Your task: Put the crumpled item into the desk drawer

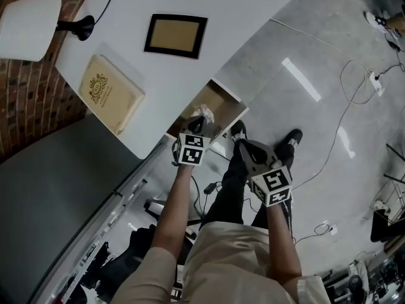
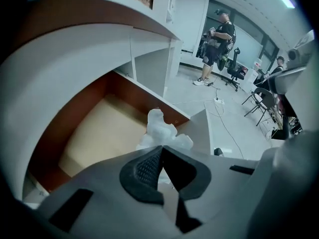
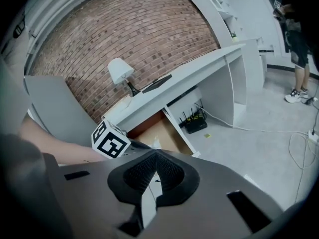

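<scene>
- My left gripper has its jaws pinched on the crumpled item. The item is a white wad that sticks out past the jaw tips.
- I read the crumpled item as held in the air over the open desk drawer. It is not lying on the drawer floor.
- The drawer stands open under the edge of the white desk. It has brown walls, and the tan floor I can see is bare.
- My right gripper has its jaws pressed together with nothing between them.
- In the head view, the right gripper sits to the right of the left gripper. It is clear of the drawer and above the grey floor.
- On the desk top, well left of the drawer, I see a tan book, a dark-framed panel and a white lamp.
</scene>
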The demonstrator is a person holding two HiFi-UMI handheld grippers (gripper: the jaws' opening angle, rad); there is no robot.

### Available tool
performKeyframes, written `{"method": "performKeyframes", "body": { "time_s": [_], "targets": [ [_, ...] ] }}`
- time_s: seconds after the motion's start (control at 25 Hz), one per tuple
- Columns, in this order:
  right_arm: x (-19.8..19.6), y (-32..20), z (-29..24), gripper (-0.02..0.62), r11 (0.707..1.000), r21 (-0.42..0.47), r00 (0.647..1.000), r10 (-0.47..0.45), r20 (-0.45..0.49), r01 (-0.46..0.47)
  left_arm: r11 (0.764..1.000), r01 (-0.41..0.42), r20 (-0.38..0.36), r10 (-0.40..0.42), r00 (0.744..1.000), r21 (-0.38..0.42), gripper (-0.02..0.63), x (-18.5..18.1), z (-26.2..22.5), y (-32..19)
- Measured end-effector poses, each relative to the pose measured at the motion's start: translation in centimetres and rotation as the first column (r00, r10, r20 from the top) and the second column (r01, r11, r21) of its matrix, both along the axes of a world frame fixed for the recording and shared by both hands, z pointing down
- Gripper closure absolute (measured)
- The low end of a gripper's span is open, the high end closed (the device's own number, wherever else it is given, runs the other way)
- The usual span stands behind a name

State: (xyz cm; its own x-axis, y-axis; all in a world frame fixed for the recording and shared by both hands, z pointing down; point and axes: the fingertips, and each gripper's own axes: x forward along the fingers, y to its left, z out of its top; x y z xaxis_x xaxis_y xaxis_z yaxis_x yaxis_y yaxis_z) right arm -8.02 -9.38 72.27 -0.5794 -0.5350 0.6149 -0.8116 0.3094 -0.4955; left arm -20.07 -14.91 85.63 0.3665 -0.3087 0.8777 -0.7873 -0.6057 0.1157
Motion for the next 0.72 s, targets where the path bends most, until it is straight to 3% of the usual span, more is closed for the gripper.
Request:
{"method": "performKeyframes", "body": {
  "time_s": [0.28, 0.72],
  "targets": [
    [1.3, 0.8, 3.8, 0.573, 0.999, -0.022, 0.999, 0.048, 0.013, -0.047, 0.999, -0.039, 0.046, 0.04, 0.998, -0.025, 0.59, 0.5, 5.0, -1.4],
    [3.3, 1.1, 6.8, 0.572, 0.994, -0.037, 0.995, 0.099, 0.017, -0.098, 0.998, -0.059, 0.084, 0.061, 0.995, -0.02, 0.589, 0.9, 8.4, -2.5]
  ]
}}
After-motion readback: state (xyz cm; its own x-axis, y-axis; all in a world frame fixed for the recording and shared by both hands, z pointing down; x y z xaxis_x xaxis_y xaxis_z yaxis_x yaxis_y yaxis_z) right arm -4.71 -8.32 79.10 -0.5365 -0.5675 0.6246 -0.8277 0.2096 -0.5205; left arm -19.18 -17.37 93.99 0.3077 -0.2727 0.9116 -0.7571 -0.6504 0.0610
